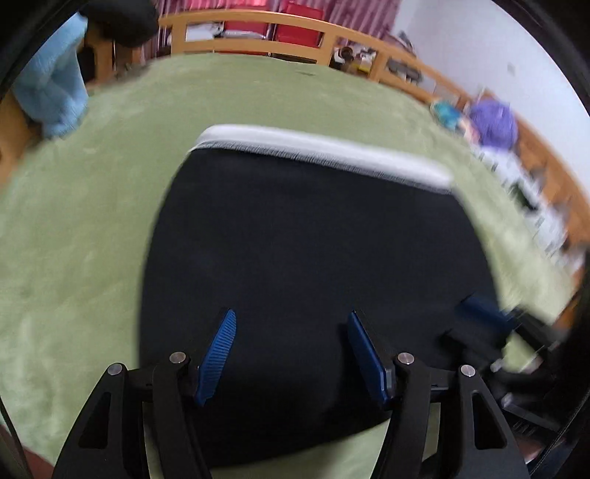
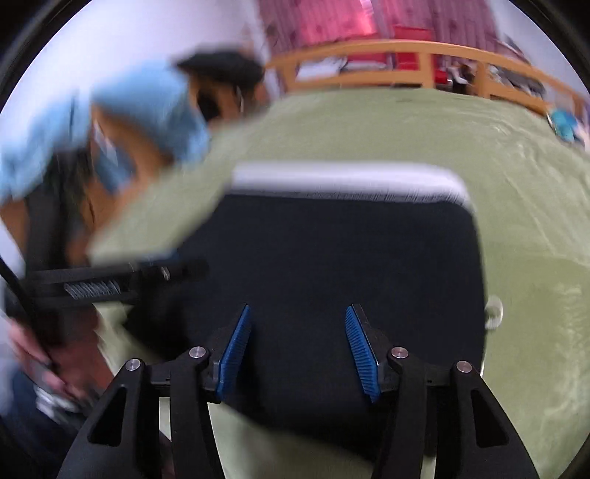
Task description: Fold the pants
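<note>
Lying flat on the green blanket [image 1: 92, 228], the black pants [image 1: 313, 258] are folded into a compact, nearly square block, and I take them as the landmark for all places. At the far left of the pants, beyond the blanket's edge, a light blue cloth [image 1: 51, 95] hangs on wooden furniture. The left claw [image 1: 291, 320] hovers over the near left part of the pants; its blue pads [image 1: 217, 353] stand apart with only dark cloth seen between them, so it is open and grips nothing. Along the far edge of the pants runs a white band [image 1: 317, 151], probably the waistband. Behind the pants, past the blanket, a wooden rail [image 1: 258, 22] crosses the room. The right claw [image 2: 298, 317] hovers over the near right part of the pants, also open, with nothing pressed between its pads. Whether either claw touches the cloth I cannot tell, because both views are blurred.
</note>
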Available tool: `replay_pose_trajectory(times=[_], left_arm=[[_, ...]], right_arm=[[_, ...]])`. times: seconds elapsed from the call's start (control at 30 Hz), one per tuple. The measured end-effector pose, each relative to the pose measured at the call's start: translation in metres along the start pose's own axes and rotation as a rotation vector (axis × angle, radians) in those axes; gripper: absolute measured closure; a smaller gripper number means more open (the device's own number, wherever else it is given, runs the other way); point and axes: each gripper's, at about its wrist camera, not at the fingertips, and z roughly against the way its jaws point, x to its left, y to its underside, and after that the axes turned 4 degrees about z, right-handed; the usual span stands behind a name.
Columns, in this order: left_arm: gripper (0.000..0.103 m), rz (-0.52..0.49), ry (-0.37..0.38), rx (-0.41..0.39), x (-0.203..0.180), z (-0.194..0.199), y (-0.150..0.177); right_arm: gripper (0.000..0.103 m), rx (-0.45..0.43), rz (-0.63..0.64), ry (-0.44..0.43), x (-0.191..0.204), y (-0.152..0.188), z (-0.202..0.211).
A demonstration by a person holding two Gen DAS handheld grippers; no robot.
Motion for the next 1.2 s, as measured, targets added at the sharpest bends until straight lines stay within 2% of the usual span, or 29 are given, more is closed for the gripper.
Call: replay_pose_trajectory(times=[0.13,0.27,0.33,0.37,0.47,0.57,0.67,0.73,0.8,0.83,0.87,0.93,1.0,1.1,1.17,1.2], left_arm=[[0.042,-0.011,-0.027,0.011,0.019,0.02,0.019],[0.042,0.023,-0.036,-0.044,0.04,0.037,0.027],[0.042,0.04,-0.021,-0.011,0.046,0.029,0.029],[0.039,0.051,-0.022,0.031,0.051,0.017,0.03],[0.037,0.063,-0.011,0.046,0.055,0.011,0.033],[0.04,0.078,-0.006,0.019,0.055,0.028,0.03],[0.039,0.076,0.018,-0.028,0.041,0.053,0.019],[0.039,0.068,0.034,-0.055,0.028,0.071,0.013],[0.037,0.054,0.061,-0.101,0.01,0.096,0.007],[0.032,0.049,0.066,-0.123,0.003,0.106,0.005],[0.029,0.04,0.069,-0.154,-0.006,0.119,0.004],[0.027,0.02,0.053,-0.186,-0.015,0.132,0.003],[0.027,-0.003,0.025,-0.208,-0.025,0.146,0.006],[0.024,-0.005,0.025,-0.228,-0.035,0.166,0.01],[0.02,-0.011,0.03,-0.248,-0.042,0.181,0.016],[0.019,-0.021,0.024,-0.261,-0.045,0.187,0.018]], right_arm=[[0.053,-0.007,0.097,0.132,0.011,0.03,0.005],[0.053,-0.052,-0.016,0.208,-0.007,0.034,0.034],[0.052,-0.108,-0.122,0.231,-0.022,0.038,0.047],[0.052,-0.108,-0.162,0.254,-0.029,0.043,0.046],[0.051,-0.004,-0.209,0.268,-0.04,0.053,0.02],[0.05,-0.005,-0.246,0.277,-0.04,0.045,0.033],[0.05,-0.068,-0.277,0.347,-0.033,0.04,0.062],[0.05,-0.104,-0.316,0.348,-0.02,0.036,0.083],[0.045,-0.128,-0.337,0.334,-0.016,0.029,0.1],[0.039,-0.141,-0.333,0.336,-0.011,0.023,0.109],[0.033,-0.157,-0.318,0.351,-0.005,0.014,0.116],[0.027,-0.187,-0.279,0.393,0.004,0.007,0.133],[0.026,-0.202,-0.249,0.416,0.01,0.001,0.145],[0.024,-0.209,-0.248,0.39,0.008,0.004,0.162],[0.006,-0.211,-0.257,0.393,0.01,0.009,0.17],[0.003,-0.223,-0.255,0.406,0.013,0.011,0.176]])
